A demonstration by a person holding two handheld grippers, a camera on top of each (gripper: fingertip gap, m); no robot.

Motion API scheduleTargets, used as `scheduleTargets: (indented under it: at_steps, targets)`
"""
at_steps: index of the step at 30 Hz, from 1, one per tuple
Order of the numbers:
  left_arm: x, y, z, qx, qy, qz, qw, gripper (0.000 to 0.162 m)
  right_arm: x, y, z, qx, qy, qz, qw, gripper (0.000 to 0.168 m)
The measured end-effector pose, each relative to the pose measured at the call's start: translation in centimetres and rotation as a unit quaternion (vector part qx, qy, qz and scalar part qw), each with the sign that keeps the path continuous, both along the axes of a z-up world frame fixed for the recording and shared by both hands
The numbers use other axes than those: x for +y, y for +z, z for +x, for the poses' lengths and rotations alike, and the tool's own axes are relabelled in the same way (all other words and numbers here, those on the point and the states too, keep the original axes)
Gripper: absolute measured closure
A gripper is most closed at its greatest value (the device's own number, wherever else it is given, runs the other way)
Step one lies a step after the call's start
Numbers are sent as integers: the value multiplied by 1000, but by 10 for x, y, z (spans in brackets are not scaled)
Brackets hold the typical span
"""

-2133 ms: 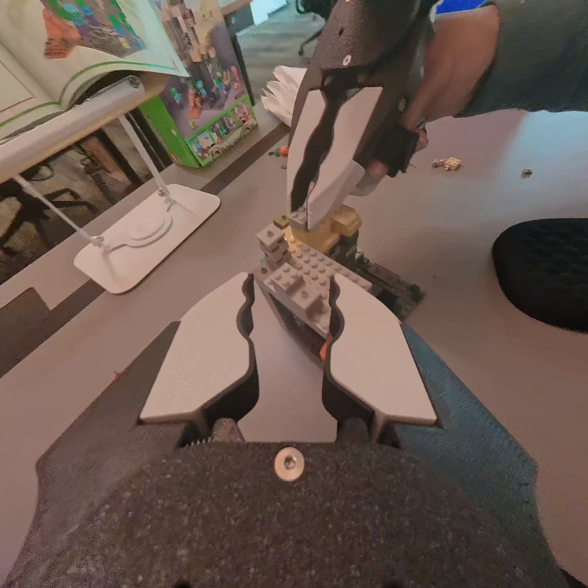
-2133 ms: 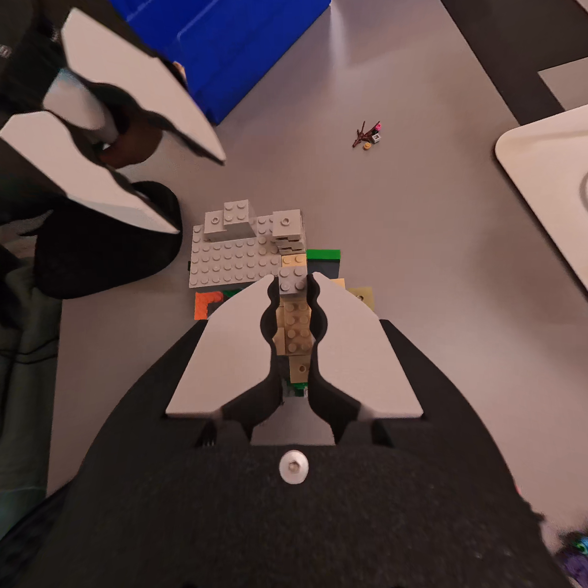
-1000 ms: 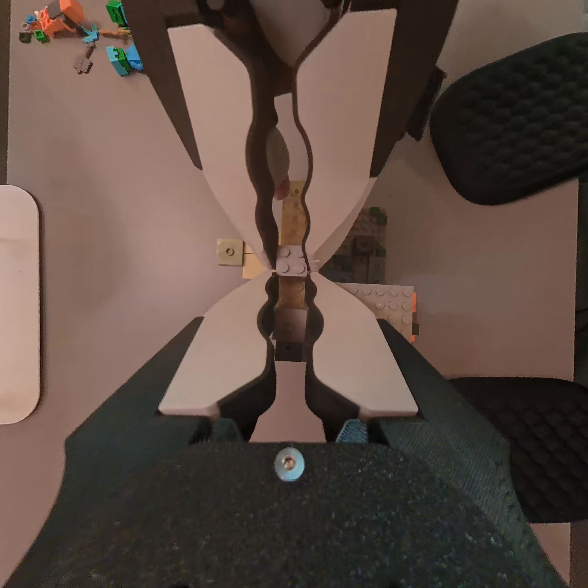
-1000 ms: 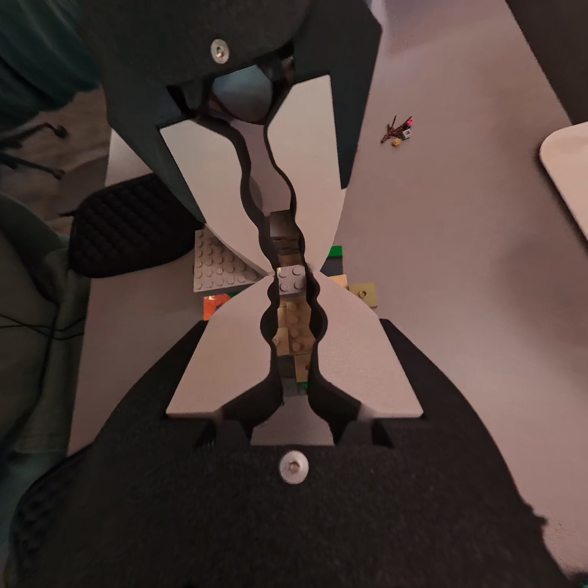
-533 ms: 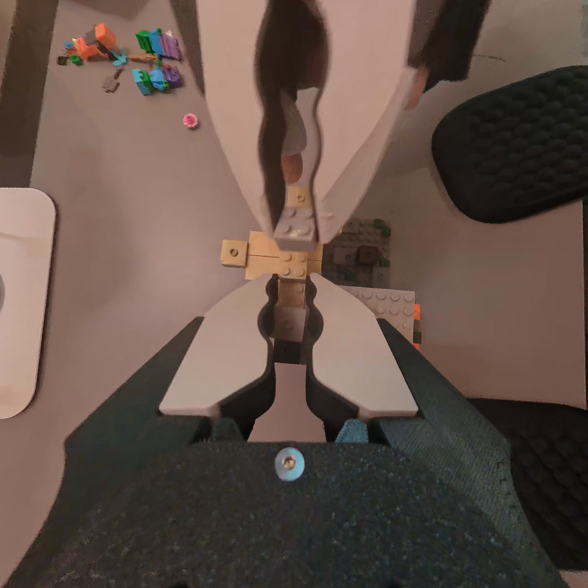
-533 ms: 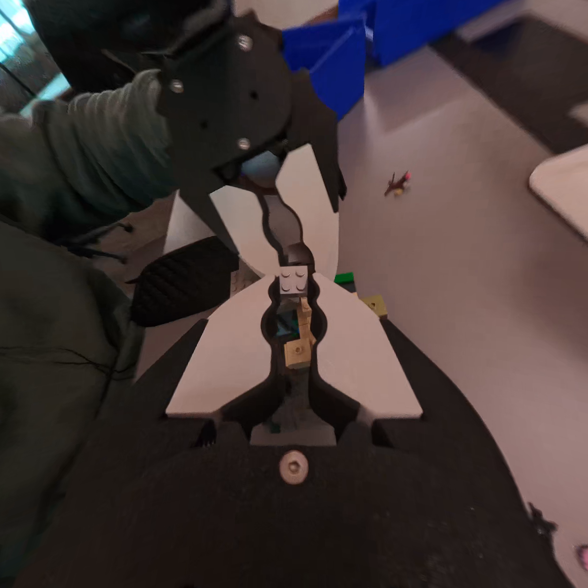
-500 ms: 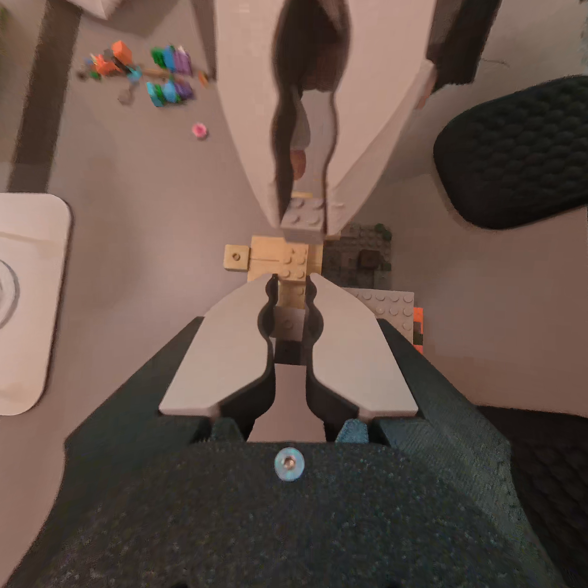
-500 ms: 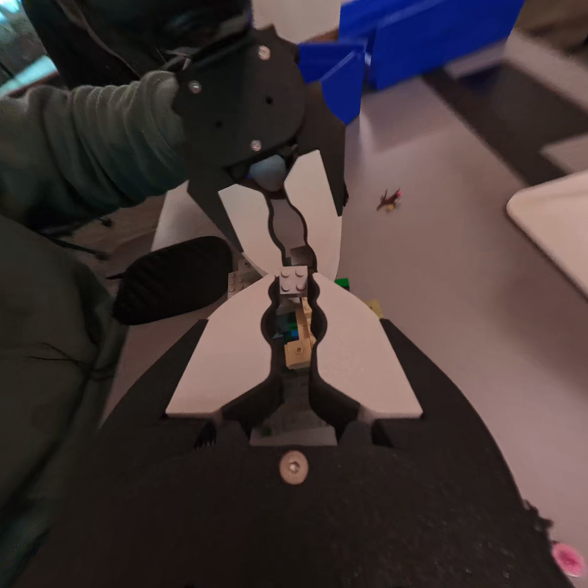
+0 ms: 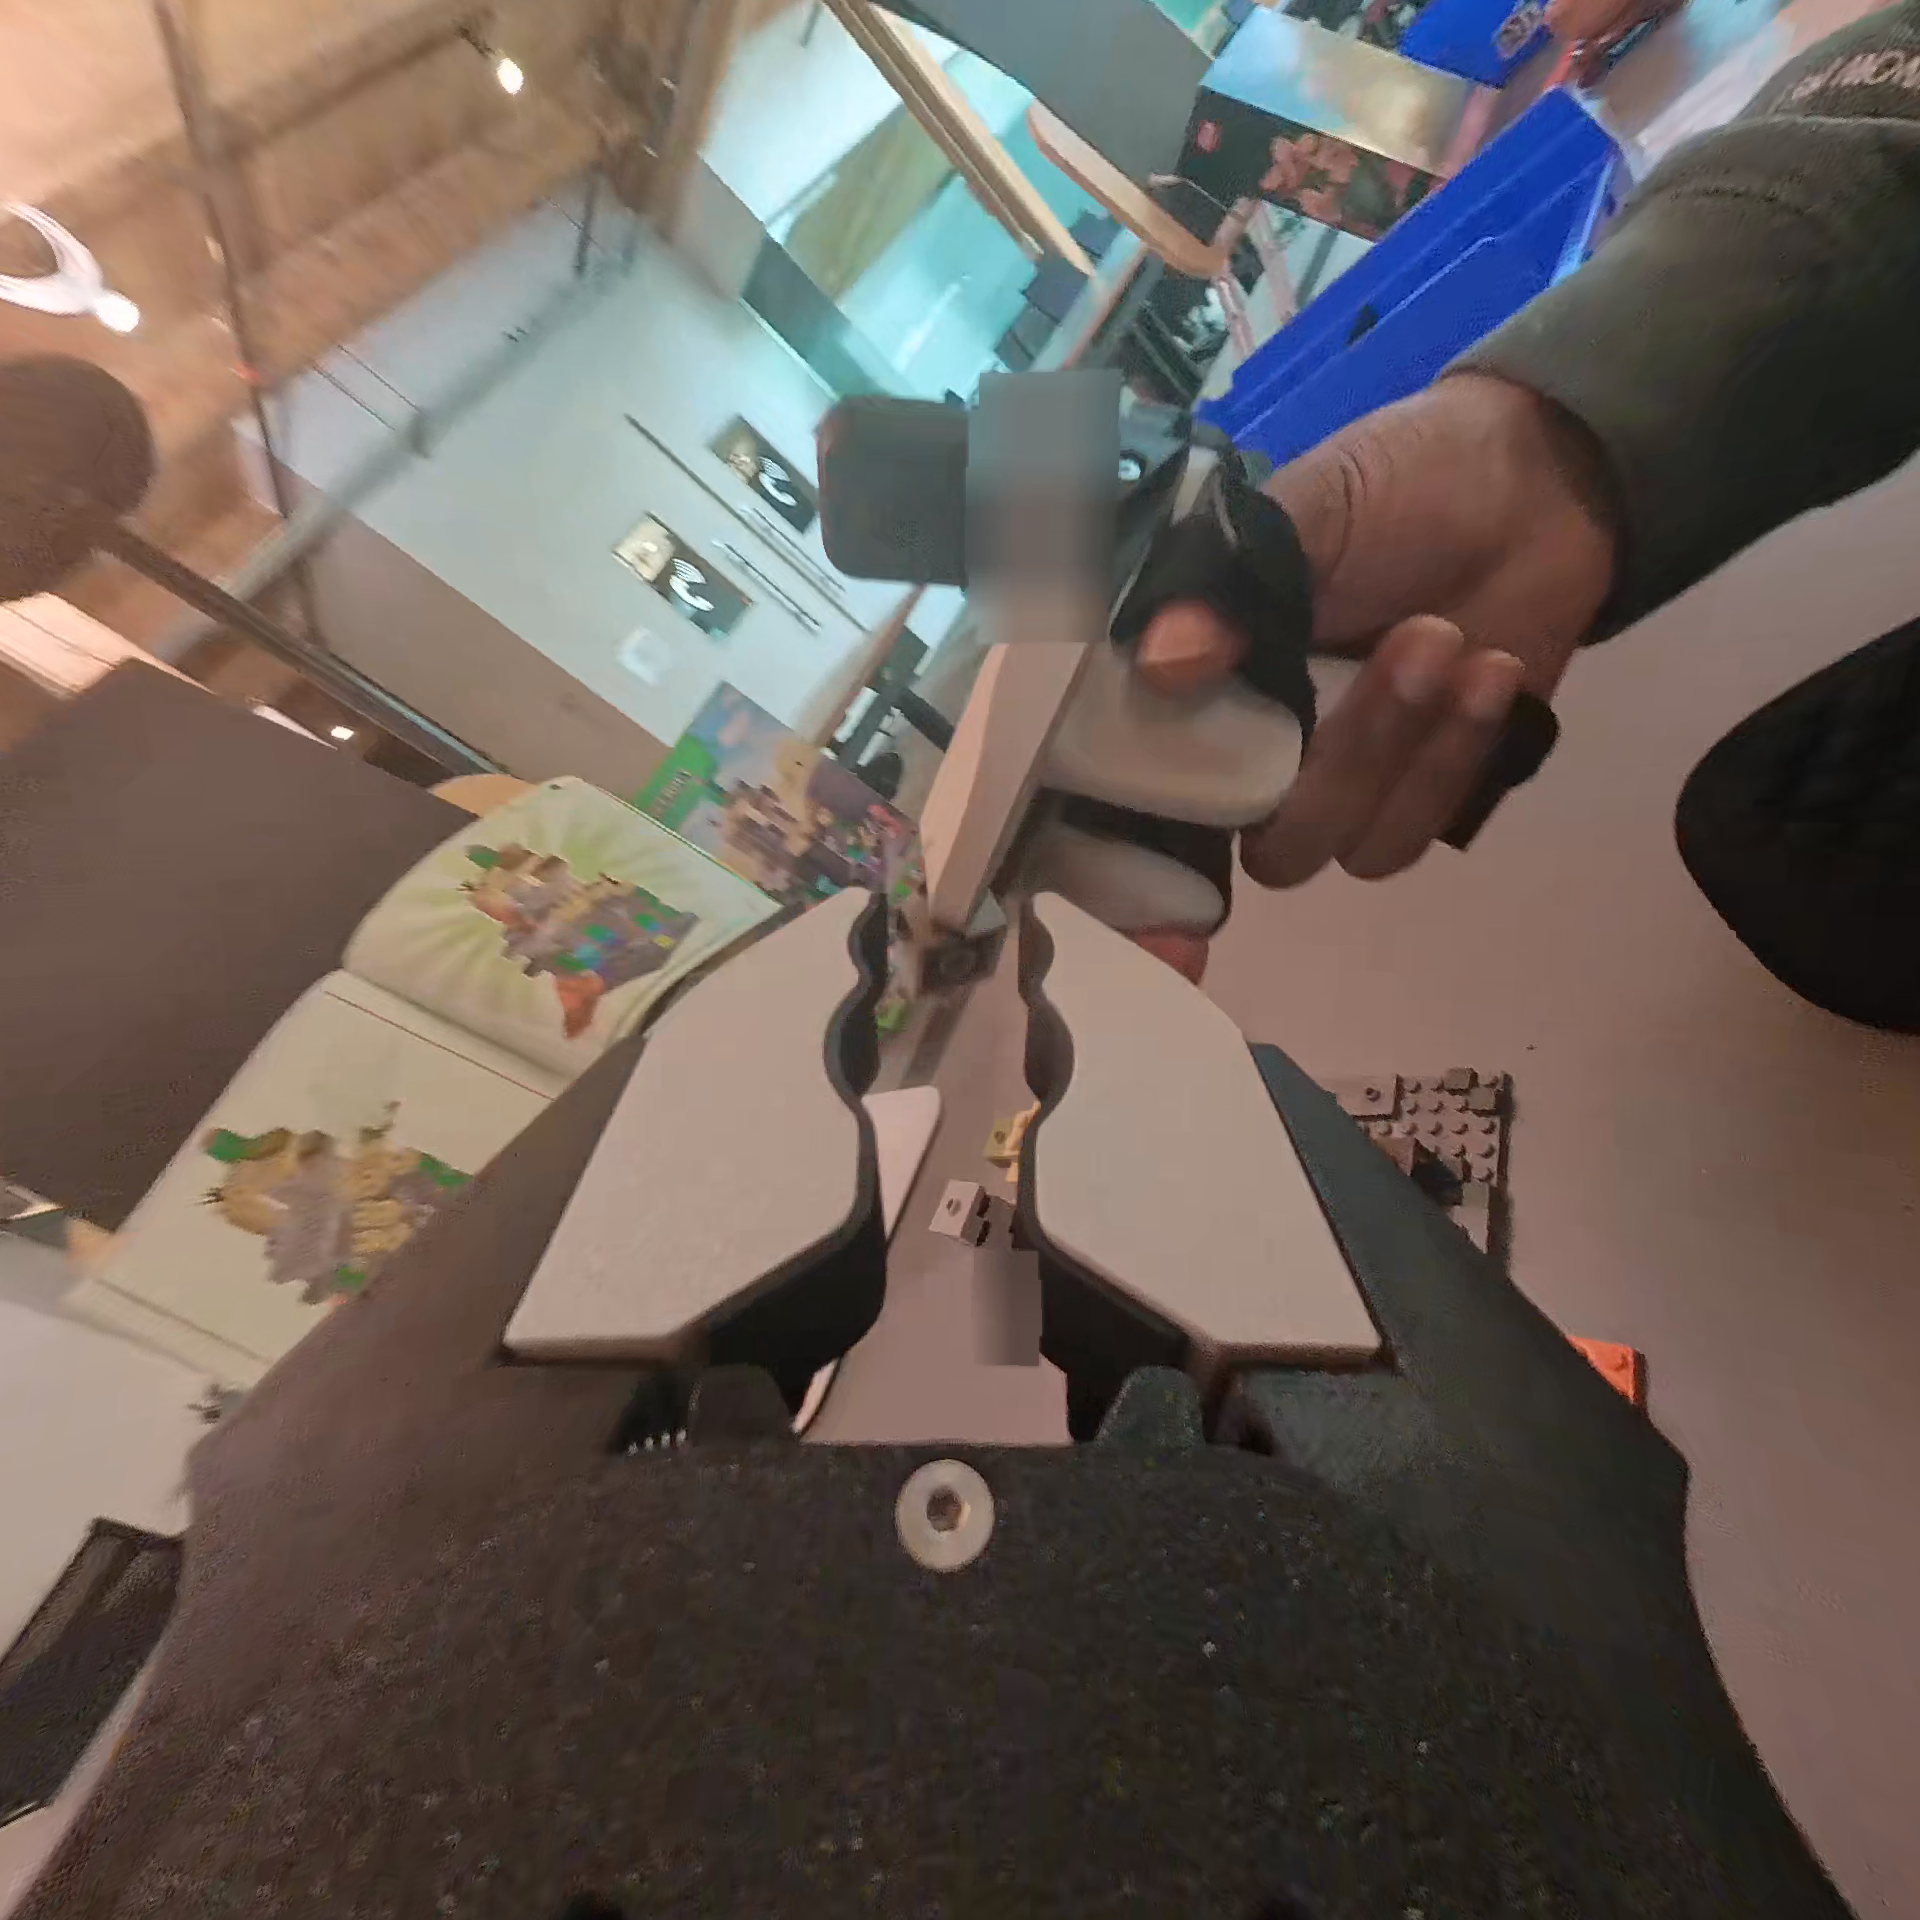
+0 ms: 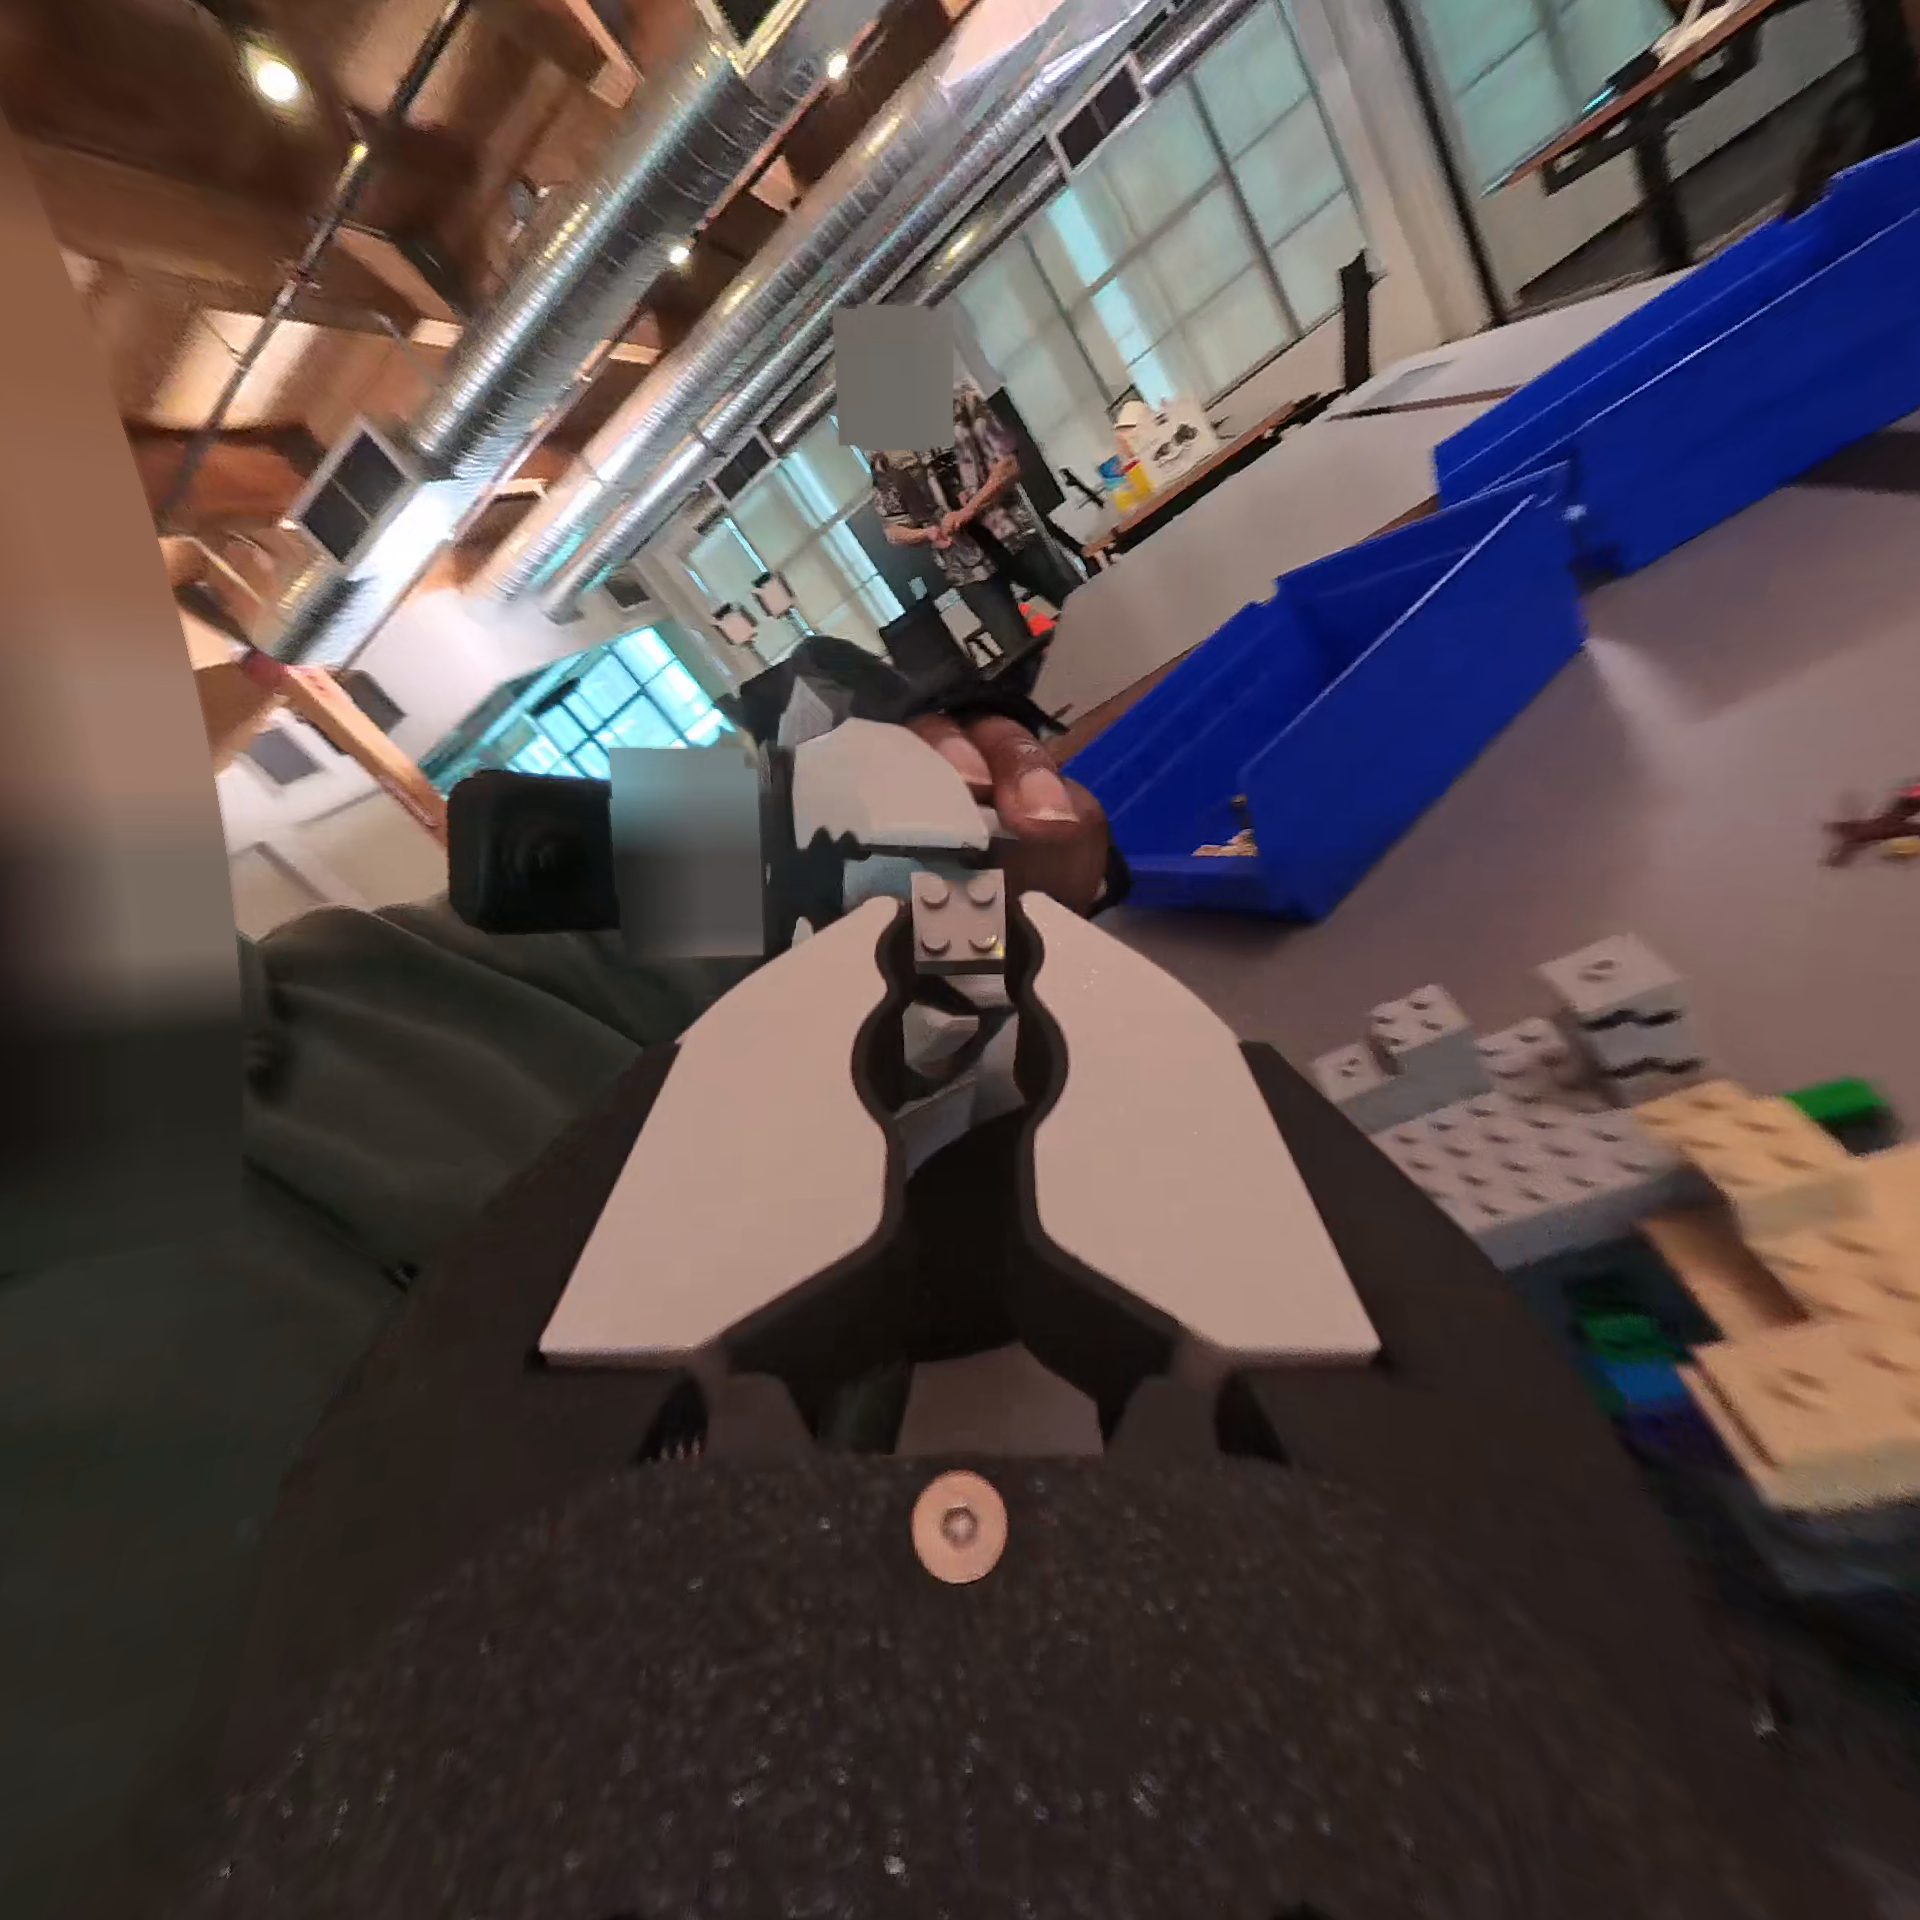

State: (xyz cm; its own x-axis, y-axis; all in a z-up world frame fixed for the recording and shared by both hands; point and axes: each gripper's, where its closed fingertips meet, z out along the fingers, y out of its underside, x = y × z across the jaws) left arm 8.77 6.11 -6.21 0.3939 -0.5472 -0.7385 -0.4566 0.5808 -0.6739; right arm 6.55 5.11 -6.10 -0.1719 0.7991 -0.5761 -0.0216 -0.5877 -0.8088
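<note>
My right gripper [image 10: 958, 920] is shut on a small grey two-by-two brick [image 10: 958, 925] and holds it in the air, studs facing the camera. The brick model [image 10: 1538, 1153], with a grey studded roof and tan blocks, stands on the table to the lower right of it. My left gripper [image 9: 951, 920] is open a little with nothing between its tips. It points at the right gripper [image 9: 968, 906], which shows edge-on just beyond its tips in a person's hand [image 9: 1434, 644]. A dark grey studded part of the model [image 9: 1449, 1127] lies right of the left fingers.
Blue bins [image 10: 1403, 727] stand at the back of the grey table. An open instruction booklet [image 9: 520, 987] and a toy box [image 9: 800, 821] are at the left. A black cushion [image 9: 1829, 831] lies at the right. Small loose bricks [image 9: 966, 1210] lie on the table. The grippers are tip to tip, or close to it. The model [image 9: 1449, 1127] is about 20 cm from both grippers' fingertips.
The right gripper has lifted the grey brick off the model. The left gripper has let go of the model's column, and both have risen and tilted up toward the room.
</note>
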Motion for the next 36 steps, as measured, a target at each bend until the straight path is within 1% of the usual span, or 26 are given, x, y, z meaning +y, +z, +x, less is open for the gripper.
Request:
scheduleTargets:
  at_steps: [1, 2, 4, 6, 8, 10, 12, 13, 15, 17, 19, 23, 25, 27, 29, 31, 33, 35, 36]
  targets:
    - [-3, 2, -2, -4, 8, 13, 1000, 143, -4, 1, -4, 5, 4, -5, 1000, 152]
    - [-4, 3, -5, -6, 16, 20, 1000, 143, -6, 2, -7, 8, 7, -11, 1000, 152]
    - [-8, 0, -10, 5, 24, 1, 1000, 143, -10, -2, -11, -8, 19, -8, 1000, 152]
    - [-10, -4, -20, 23, 36, -9, 999, 143, -10, -5, -13, -31, 20, 14, 999, 152]
    - [-10, -7, -40, 28, 52, -49, 997, 143, -5, -8, -7, -63, 12, 56, 996, 148]
    - [-3, -9, -73, 20, 89, -102, 991, 143, 11, -16, 2, -117, -17, 115, 986, 144]
    - [11, -16, -117, 18, 153, -160, 975, 143, 35, -33, 15, -199, -58, 197, 958, 142]
    - [18, -21, -141, 18, 184, -185, 965, 143, 46, -43, 21, -243, -69, 238, 938, 142]
    - [33, -36, -192, 26, 260, -239, 935, 143, 63, -63, 31, -319, -70, 299, 897, 144]
    - [44, -55, -239, 35, 325, -285, 901, 143, 74, -77, 34, -371, -53, 334, 865, 146]
    - [49, -76, -276, 43, 371, -334, 866, 143, 82, -86, 34, -407, -31, 361, 838, 145]
    - [52, -115, -325, 68, 423, -412, 804, 143, 92, -94, 22, -451, 12, 377, 808, 139]
    - [50, -130, -335, 83, 429, -445, 781, 135, 95, -98, 18, -472, 37, 372, 798, 137]
    - [49, -139, -344, 97, 437, -458, 768, 130, 95, -101, 15, -482, 63, 358, 797, 137]
    - [45, -145, -350, 110, 440, -473, 755, 121, 94, -104, 15, -492, 87, 342, 796, 139]
    - [43, -146, -354, 114, 442, -472, 754, 118, 93, -105, 15, -496, 103, 328, 797, 140]
    - [43, -140, -352, 105, 436, -464, 764, 118, 93, -106, 15, -499, 111, 322, 797, 142]
    - [43, -130, -344, 96, 424, -450, 780, 117, 93, -108, 15, -502, 118, 319, 795, 144]
    - [44, -123, -337, 92, 414, -436, 794, 116, 93, -109, 15, -505, 118, 321, 792, 146]
